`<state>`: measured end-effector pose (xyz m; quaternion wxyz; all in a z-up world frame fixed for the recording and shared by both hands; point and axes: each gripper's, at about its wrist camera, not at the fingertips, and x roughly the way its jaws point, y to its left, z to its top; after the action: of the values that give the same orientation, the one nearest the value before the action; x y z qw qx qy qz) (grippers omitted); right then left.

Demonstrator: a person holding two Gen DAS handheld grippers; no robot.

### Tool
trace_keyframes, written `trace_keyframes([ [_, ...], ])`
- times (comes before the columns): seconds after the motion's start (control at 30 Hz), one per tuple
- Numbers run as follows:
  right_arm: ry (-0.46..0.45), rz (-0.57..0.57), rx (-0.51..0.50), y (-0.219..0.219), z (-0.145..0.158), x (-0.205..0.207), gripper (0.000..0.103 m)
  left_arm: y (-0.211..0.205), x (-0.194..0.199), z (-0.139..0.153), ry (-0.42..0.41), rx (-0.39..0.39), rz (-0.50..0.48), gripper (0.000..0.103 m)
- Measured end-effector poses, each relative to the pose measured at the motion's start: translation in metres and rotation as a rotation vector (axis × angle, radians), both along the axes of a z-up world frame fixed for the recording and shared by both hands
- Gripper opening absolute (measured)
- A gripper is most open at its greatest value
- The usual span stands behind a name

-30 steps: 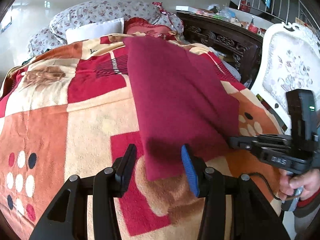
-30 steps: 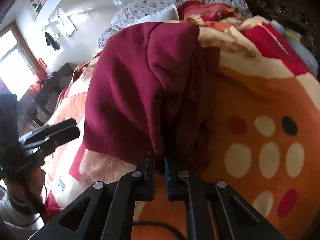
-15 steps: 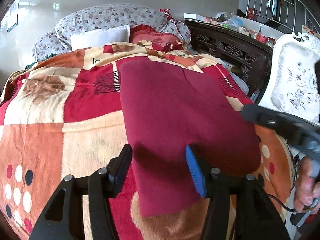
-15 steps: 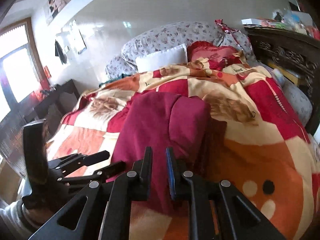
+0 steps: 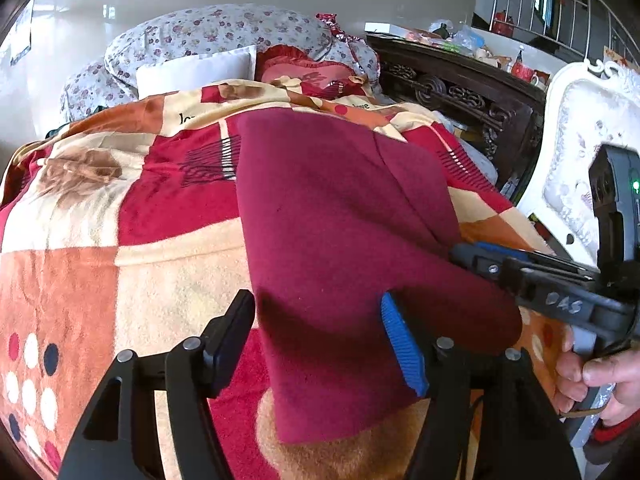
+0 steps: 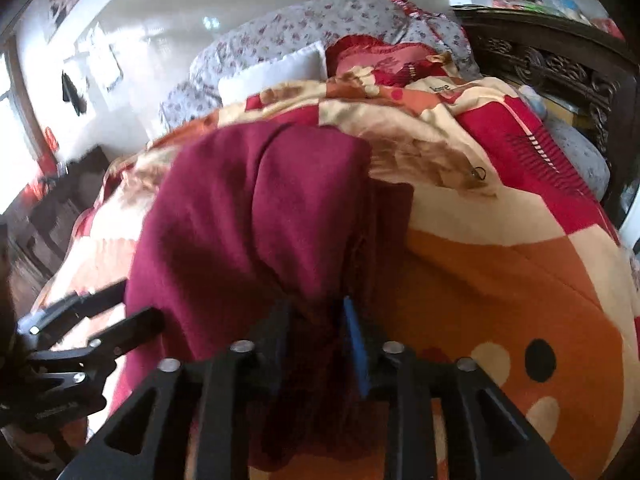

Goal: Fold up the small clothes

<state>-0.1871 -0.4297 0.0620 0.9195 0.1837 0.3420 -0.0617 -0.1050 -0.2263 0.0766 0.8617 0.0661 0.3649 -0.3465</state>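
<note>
- Two tongs are in view, one in each of your hands, both over the bed with its patterned blanket.
- Your left tongs stand wide apart and hold nothing; the near part of the maroon garment lies between and under the two fingers, one black and one with a blue pad.
- Your right tongs are close together with a bunched edge of the maroon garment between the fingers. A small gap shows there, and the picture is blurred, so I cannot tell if the grip is firm.
- The garment lies spread on the blanket in the middle of the bed. From the left wrist view it looks mostly flat, with one fold line running along its right side.
- From the right wrist view, the cloth rises in a hump in front of the tongs.
- A white pillow and a floral cushion rest at the head of the bed.
- A white ornate chair stands beside the bed on the right.
</note>
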Motion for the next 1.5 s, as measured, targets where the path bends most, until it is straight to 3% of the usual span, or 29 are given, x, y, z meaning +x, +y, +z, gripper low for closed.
trace_keyframes([
  [0.03,-0.026,-0.013,0.021,-0.003,0.002,-0.006,0.071,0.005,0.002,0.003,0.005,-0.021,-0.002,0.067],
  [0.1,-0.076,-0.029,0.068,-0.012,0.005,-0.016,0.082,0.017,0.008,0.009,0.018,-0.080,0.003,0.077],
  [0.13,-0.083,-0.034,0.083,-0.016,0.004,-0.018,0.083,0.024,0.013,0.011,0.030,-0.114,0.015,0.081],
  [0.3,-0.076,-0.029,0.172,-0.028,-0.010,-0.006,0.088,0.035,0.042,0.001,0.142,-0.222,0.045,0.082],
  [0.43,-0.070,-0.001,0.247,-0.031,-0.024,0.011,0.090,0.021,0.056,-0.021,0.235,-0.235,0.003,0.085],
  [0.57,-0.061,0.037,0.337,-0.033,-0.039,0.027,0.091,0.009,0.063,-0.039,0.302,-0.265,-0.025,0.090],
  [0.6,-0.061,0.057,0.361,-0.032,-0.042,0.030,0.085,0.007,0.064,-0.043,0.316,-0.272,-0.032,0.090],
  [0.63,-0.058,0.072,0.381,-0.031,-0.043,0.033,0.071,0.006,0.064,-0.044,0.324,-0.276,-0.040,0.088],
  [0.67,-0.060,0.074,0.387,-0.030,-0.043,0.033,0.067,0.004,0.063,-0.045,0.327,-0.280,-0.054,0.082],
  [0.7,-0.063,0.073,0.370,-0.027,-0.039,0.032,0.060,0.003,0.060,-0.043,0.328,-0.284,-0.084,0.067],
  [0.73,-0.062,0.077,0.340,-0.022,-0.034,0.031,0.054,0.003,0.057,-0.039,0.309,-0.273,-0.088,0.062],
  [0.83,-0.071,0.100,0.294,-0.009,-0.014,0.024,0.049,0.011,0.048,-0.026,0.286,-0.260,-0.111,0.052],
  [0.97,-0.092,0.165,0.308,0.017,0.009,0.011,0.048,0.047,0.028,-0.002,0.263,-0.264,-0.116,0.052],
  [1.1,-0.066,0.249,0.303,0.064,0.012,-0.002,0.049,0.091,0.002,0.011,0.237,-0.188,-0.097,0.052],
  [1.27,0.065,0.278,0.211,0.109,-0.011,-0.009,0.058,0.120,-0.020,-0.023,0.269,-0.053,-0.041,0.053],
  [1.37,0.028,0.224,0.098,0.114,0.002,-0.027,0.061,0.127,-0.023,-0.033,0.251,-0.073,0.021,0.058],
  [1.5,-0.042,0.196,0.060,0.115,0.031,-0.032,0.061,0.127,-0.025,-0.032,0.233,-0.071,0.048,0.059],
])
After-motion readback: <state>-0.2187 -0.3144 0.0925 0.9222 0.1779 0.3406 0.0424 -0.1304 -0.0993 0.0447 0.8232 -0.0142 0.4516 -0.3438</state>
